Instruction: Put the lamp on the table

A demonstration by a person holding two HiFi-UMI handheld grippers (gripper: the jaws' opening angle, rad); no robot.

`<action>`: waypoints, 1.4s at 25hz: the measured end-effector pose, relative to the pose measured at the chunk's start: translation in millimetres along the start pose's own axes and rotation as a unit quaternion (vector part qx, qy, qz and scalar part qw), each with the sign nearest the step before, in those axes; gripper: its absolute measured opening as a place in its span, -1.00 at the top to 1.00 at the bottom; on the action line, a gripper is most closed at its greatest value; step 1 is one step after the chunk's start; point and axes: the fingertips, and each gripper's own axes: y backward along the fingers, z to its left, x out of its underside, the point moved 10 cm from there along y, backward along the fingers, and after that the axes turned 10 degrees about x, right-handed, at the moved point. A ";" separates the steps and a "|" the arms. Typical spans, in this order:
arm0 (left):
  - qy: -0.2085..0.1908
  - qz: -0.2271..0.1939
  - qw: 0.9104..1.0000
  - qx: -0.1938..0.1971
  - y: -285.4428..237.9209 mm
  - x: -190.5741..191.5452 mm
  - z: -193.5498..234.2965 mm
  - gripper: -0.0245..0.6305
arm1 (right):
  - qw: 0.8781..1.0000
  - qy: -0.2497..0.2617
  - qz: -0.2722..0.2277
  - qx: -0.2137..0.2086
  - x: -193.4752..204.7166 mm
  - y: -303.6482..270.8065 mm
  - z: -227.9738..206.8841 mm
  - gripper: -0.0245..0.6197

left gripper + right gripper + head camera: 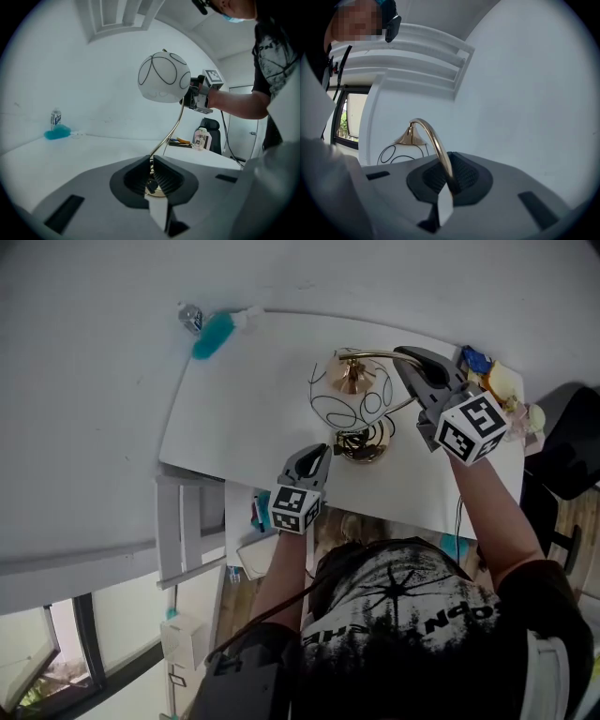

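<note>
Right now I count one lamp (352, 397) and two grippers, both of them at it. The lamp has one white ball shade (164, 77) drawn over with thin black loops, one curved gold arm (435, 140) and one round gold base (364, 451).

My right gripper (449, 174) is clamped shut on the gold arm. The tube runs up from between the two ribbed pads and bends over to the shade at about 10 o'clock in the right gripper view.

My left gripper (152, 176) is down by the base, at about 8 o'clock from the shade in the head view. Its two jaws stand a narrow slit apart. The gold base and one small dark piece show in that slit, and I cannot tell whether the pads press on anything.

The lamp stands upright over the one white surface (244, 418), toward its near edge and right of middle. Its base looks to be down on the top, though I cannot be sure it bears on it.

At the surface's far left corner, about 10 o'clock from the lamp, are one small clear bottle (191, 318) and, touching or just beside it, one teal lump (214, 336).

At the right end, about 2 o'clock from the lamp, lies a small heap of oddments (497, 381), too jumbled to count. One black chair (211, 133) stands past that end.
</note>
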 end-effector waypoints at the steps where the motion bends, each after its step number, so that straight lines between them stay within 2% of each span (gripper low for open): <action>1: 0.003 0.000 1.000 0.002 1.4 -1.4 -2.9 0.83 | 1.000 0.002 0.000 -0.002 0.0 0.4 0.2 0.87; 4: 0.013 0.001 1.000 0.000 5.5 -4.6 -10.2 0.86 | 1.000 0.007 0.000 -0.010 -0.3 1.8 2.0 0.87; 7: 0.005 0.017 1.000 -0.004 4.3 -8.7 -17.9 0.88 | 1.000 0.010 0.000 -0.017 -0.7 0.6 0.9 0.87; 11: 0.008 0.016 1.000 -0.003 8.8 -6.2 -27.3 0.88 | 1.000 0.016 -0.004 -0.018 0.7 4.4 6.2 0.87; 15: -0.012 0.019 0.999 -0.023 14.0 -7.0 -35.0 0.88 | 1.000 0.019 -0.006 -0.018 1.4 5.7 7.3 0.87; 20: 0.000 0.025 0.999 -0.021 15.4 -3.4 -41.1 0.88 | 1.000 0.024 -0.009 -0.008 1.1 4.2 6.6 0.87; 30: -0.020 0.034 0.999 -0.010 19.1 -5.0 -60.3 0.88 | 0.999 0.048 0.005 0.010 8.6 18.5 11.2 0.85; 31: -0.017 0.033 0.999 -0.007 19.1 -5.4 -61.5 0.88 | 0.999 0.046 0.009 0.011 10.5 21.6 10.5 0.81; 33: -0.011 0.031 0.999 -0.002 18.5 -5.7 -64.1 0.88 | 0.999 0.040 0.015 0.013 14.5 28.8 9.1 0.58; 35: -0.007 0.028 1.000 0.001 17.1 -6.9 -68.3 0.88 | 0.999 0.035 0.020 0.014 18.1 38.2 7.6 0.51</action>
